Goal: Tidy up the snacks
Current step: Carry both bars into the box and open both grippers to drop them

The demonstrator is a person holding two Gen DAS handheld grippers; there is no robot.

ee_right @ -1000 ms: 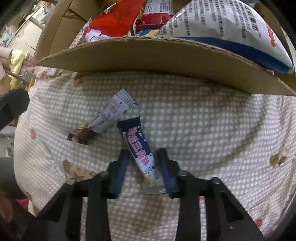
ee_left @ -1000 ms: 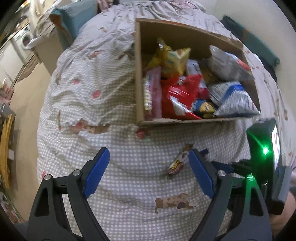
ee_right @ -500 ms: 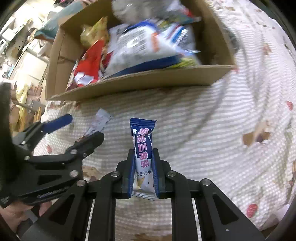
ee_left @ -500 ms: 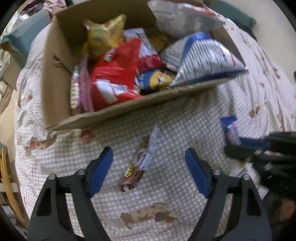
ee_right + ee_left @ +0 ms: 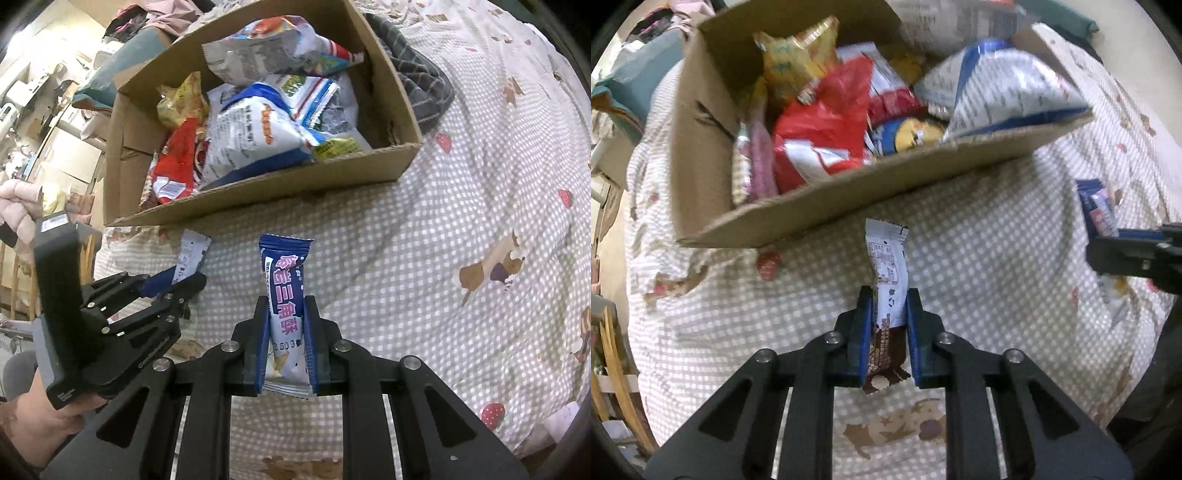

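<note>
L gripper (image 5: 888, 317): blue pads just closed flat on a slim brown-and-white snack bar (image 5: 886, 266), crinkled foil wrapper, serrated end sticking up past the tips, lower end poking out below. R gripper (image 5: 286, 325): clamped on a blue-and-white wafer packet (image 5: 284, 295), glossy film w/ pink print, held upright, clear of the bedding. Beneath both: soft quilted bedspread (image 5: 461, 206), grey-white check w/ strawberry print, rumpled. Just beyond: shallow corrugated cardboard box (image 5: 849, 192), rough cut edge, packed w/ puffy crisp bags in red, yellow, white-blue. Left hand (image 5: 48, 406) wrapped round black plastic handle.
</note>
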